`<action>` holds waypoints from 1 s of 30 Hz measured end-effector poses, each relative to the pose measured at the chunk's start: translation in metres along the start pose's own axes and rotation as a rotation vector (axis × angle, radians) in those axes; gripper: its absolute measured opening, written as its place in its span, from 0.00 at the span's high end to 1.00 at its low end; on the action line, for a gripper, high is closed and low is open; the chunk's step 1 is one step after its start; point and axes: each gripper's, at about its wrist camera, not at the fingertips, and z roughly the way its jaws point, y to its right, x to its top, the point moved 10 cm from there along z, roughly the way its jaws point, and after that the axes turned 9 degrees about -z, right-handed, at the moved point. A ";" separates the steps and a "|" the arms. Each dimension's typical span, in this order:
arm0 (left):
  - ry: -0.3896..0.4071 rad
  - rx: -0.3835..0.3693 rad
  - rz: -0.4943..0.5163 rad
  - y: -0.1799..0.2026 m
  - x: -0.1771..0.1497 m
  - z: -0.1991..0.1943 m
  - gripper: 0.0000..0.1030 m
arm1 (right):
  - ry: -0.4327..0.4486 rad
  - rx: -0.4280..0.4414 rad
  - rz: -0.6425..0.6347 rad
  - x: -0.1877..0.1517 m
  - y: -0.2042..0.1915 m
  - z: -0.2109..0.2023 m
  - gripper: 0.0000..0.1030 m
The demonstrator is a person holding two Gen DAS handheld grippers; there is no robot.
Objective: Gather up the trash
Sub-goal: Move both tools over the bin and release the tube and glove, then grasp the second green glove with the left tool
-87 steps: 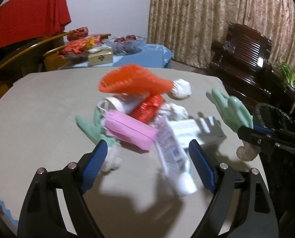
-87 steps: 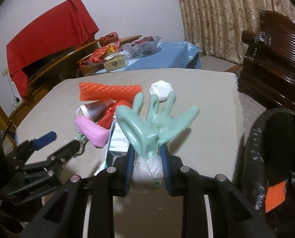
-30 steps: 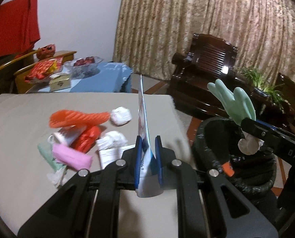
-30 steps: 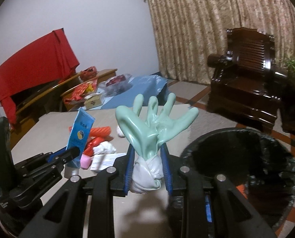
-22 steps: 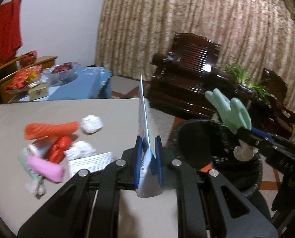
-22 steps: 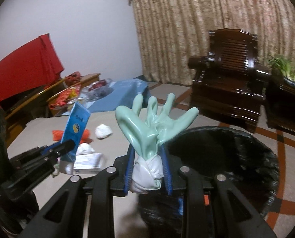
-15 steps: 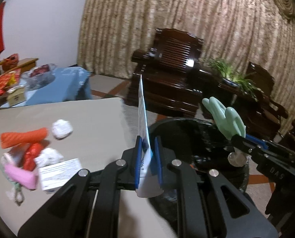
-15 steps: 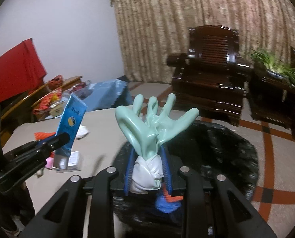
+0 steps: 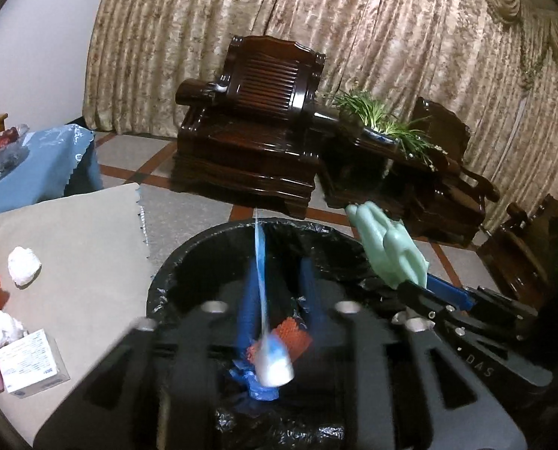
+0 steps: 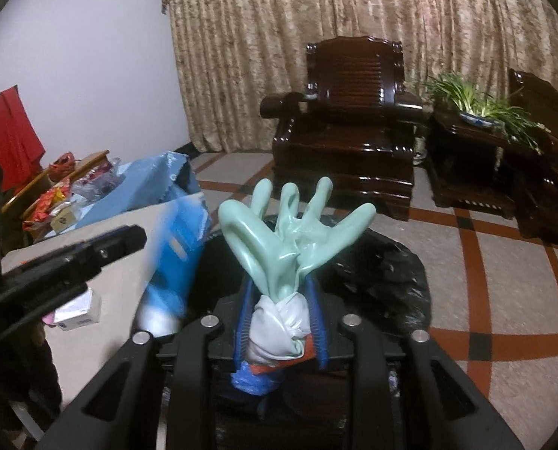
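At the lower left of the left wrist view, a small white printed box (image 9: 31, 360) and a white crumpled paper ball (image 9: 23, 264) lie on the beige cloth-covered table (image 9: 72, 225). They are well apart.

In the middle is the round bin lined with a black plastic bag (image 9: 173, 262), just beside the table edge. The left gripper (image 9: 279, 281) hangs over it. Its fingers have just been opening and have let go. The blue and white squeeze tube (image 9: 260, 281) is between them, blurred, with its white cap end low over the bin's mouth. An orange net scrap (image 9: 294, 333) lies inside the bin.

In the lower middle of the right wrist view, the right gripper (image 10: 279, 292) is over the bin too. Its blue fingers (image 10: 243, 311) squeeze the pale green rubber glove (image 10: 290, 232) at its knotted white end. The glove stands straight up.
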 end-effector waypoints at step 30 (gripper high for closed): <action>0.165 0.642 -0.214 -0.257 -0.033 -0.194 0.12 | 0.048 0.301 -0.165 0.020 -0.197 0.018 0.06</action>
